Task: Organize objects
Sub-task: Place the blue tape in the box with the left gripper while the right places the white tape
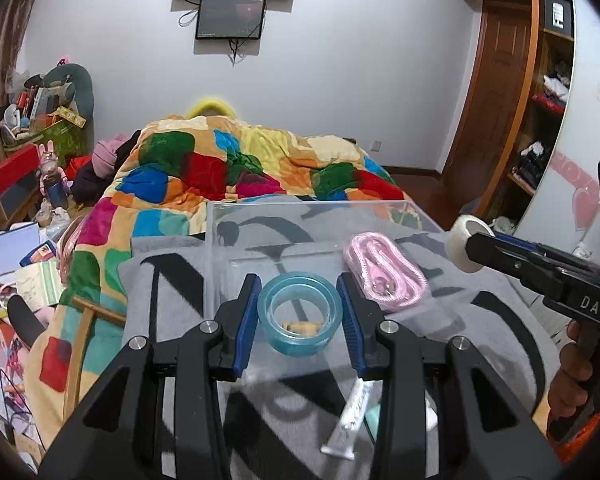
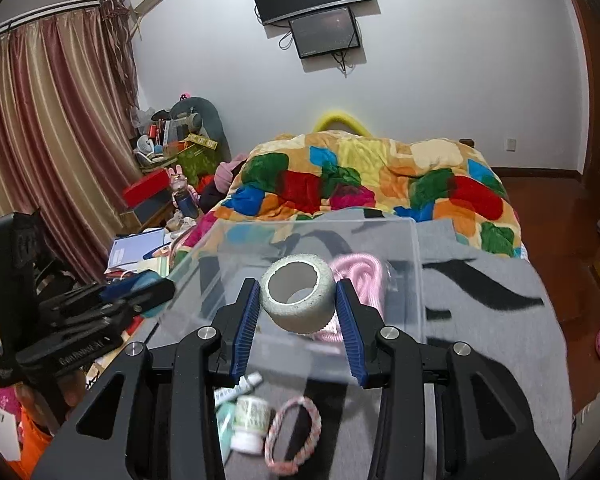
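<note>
My left gripper (image 1: 299,312) is shut on a clear blue tape roll (image 1: 299,317) and holds it over the near part of a clear plastic box (image 1: 220,248) on the grey blanket. A pink coiled cord (image 1: 384,272) lies inside the box. My right gripper (image 2: 296,304) is shut on a white tape roll (image 2: 298,298) above the same box (image 2: 414,264), with the pink cord (image 2: 360,272) just behind it. The right gripper with its white roll (image 1: 466,248) shows at the right of the left wrist view. The left gripper (image 2: 140,292) shows at the left of the right wrist view.
On the grey blanket (image 2: 500,320) before the box lie a white tube (image 1: 350,420), a small white jar (image 2: 252,420) and a braided pink ring (image 2: 294,434). A colourful quilt (image 1: 240,164) covers the bed behind. Clutter fills the floor at left (image 1: 16,264).
</note>
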Tool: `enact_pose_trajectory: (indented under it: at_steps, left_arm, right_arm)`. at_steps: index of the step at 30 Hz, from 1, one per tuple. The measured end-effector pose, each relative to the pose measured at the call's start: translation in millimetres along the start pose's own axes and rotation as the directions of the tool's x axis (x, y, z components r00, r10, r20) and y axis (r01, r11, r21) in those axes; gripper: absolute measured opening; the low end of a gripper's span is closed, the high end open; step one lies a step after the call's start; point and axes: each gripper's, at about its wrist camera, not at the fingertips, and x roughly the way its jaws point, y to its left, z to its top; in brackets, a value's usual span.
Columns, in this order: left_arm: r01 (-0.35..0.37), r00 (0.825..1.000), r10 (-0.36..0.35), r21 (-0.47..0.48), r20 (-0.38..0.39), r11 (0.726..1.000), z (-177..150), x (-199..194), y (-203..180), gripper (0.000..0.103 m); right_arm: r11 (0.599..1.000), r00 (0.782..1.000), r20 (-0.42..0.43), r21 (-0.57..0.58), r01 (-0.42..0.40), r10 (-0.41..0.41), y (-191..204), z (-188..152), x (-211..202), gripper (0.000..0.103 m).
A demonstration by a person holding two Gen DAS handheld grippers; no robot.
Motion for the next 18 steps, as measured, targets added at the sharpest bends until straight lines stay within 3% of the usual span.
enact_pose_trajectory:
  at_steps: [8, 16, 18]
  left_arm:
    - [-0.02, 0.996, 0.021, 0.02, -0.09, 1.0, 2.7, 41.6, 1.7, 0.038]
    - [-0.024, 0.991, 0.029, 0.045, -0.132, 0.999, -1.3, 54.9, -2.7, 0.039]
    - [-0.015, 0.991, 0.021, 0.043, -0.131, 0.999, -1.5, 52.4, -3.0, 0.044]
  right_arm:
    - [1.0, 0.995, -0.094, -0.008, -0.01, 0.009, 1.6, 4.5, 43.9, 0.036]
    - [0.999, 0.985, -0.175, -0.044, -0.003, -0.004, 1.6, -9.9, 68.8, 0.037]
    - [0.999, 0.981, -0.195, -0.049, -0.007, -0.003, 3.0, -12.0, 71.9, 0.037]
